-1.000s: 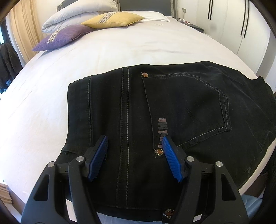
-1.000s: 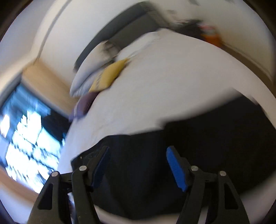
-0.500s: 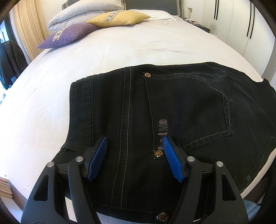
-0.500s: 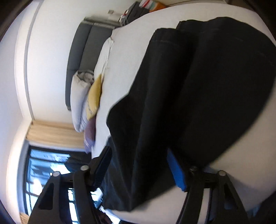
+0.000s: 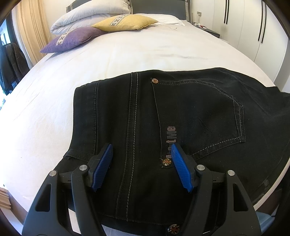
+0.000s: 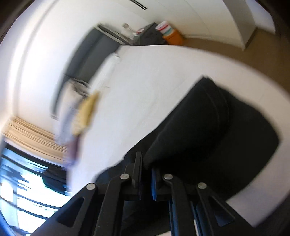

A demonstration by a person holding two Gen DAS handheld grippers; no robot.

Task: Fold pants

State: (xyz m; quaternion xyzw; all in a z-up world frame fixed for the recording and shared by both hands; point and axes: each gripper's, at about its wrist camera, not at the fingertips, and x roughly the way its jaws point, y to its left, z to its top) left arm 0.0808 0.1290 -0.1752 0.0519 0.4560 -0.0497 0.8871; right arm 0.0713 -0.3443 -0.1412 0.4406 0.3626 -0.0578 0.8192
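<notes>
Left wrist view shows one pair of black pants (image 5: 181,116) lying flat on the white bed (image 5: 126,54), waist end toward the camera, back pocket (image 5: 199,112) up. I count three copper rivets on it, and three pillows at the headboard: one white (image 5: 87,16), one yellow (image 5: 125,22), one purple (image 5: 72,39). The left gripper (image 5: 142,159) hangs just above the waist area with its blue pads spread wide, nothing between them; the double seam runs right through the gap. The pant legs run off to the right and get cut off by the lens edge.

Right wrist view is badly smeared, so the pillows and window are just streaks. The right gripper (image 6: 146,178) has its pads pressed nearly together, pinching a fold of the pants (image 6: 208,127), which bulges up ahead of the fingers and drapes over the bed (image 6: 145,81). An orange tub (image 6: 173,37) sits on the floor by the far wall, details too blurry to tell.
</notes>
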